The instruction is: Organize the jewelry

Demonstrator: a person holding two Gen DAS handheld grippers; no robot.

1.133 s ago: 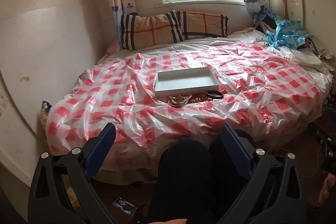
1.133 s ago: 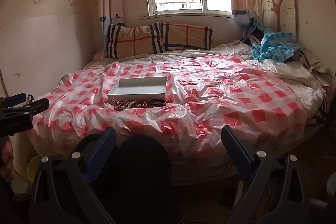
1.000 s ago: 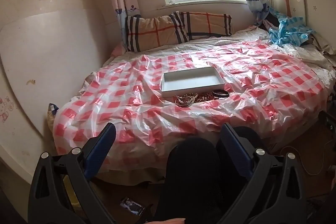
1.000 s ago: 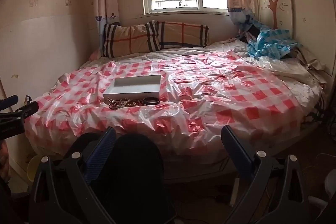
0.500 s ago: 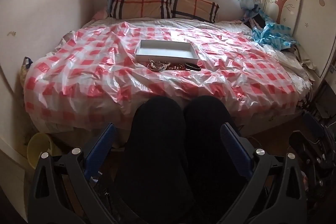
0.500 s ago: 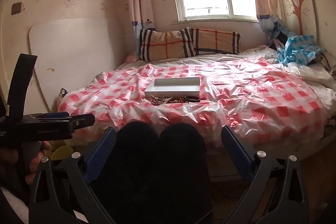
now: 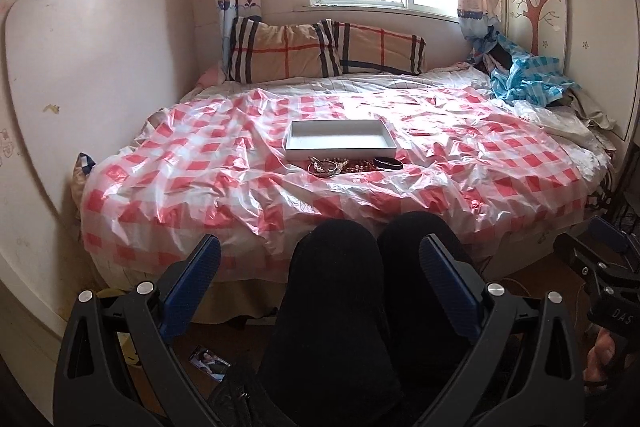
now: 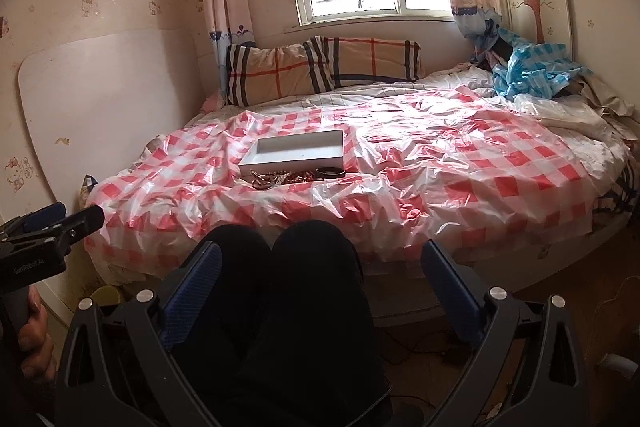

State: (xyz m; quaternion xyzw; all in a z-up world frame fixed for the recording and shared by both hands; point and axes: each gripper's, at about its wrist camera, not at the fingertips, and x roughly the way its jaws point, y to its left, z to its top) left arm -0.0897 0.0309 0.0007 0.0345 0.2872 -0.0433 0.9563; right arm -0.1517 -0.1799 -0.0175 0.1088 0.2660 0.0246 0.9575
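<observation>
A white shallow tray (image 7: 298, 146) (image 8: 256, 160) lies on the bed's red-checked plastic cover. In front of it lies a small pile of jewelry (image 7: 340, 165) (image 8: 286, 177): metal bangles, brown beads and a black bracelet (image 7: 388, 162) (image 8: 330, 171). My left gripper (image 7: 320, 259) is open and empty, held over the person's black-clad knees, well short of the bed. My right gripper (image 8: 320, 261) is open and empty, also over the knees. The left gripper shows at the left edge of the right wrist view (image 8: 60, 227).
The bed (image 7: 500, 163) fills the room's middle, with two plaid pillows (image 7: 320, 51) at the far end and blue cloth (image 7: 524, 75) at the far right. A white board (image 7: 80, 87) leans on the left wall. A phone (image 7: 209, 357) lies on the floor.
Both views have swung about and now face the bed squarely. Both grippers stay open and empty over the knees. The tray and jewelry have not moved.
</observation>
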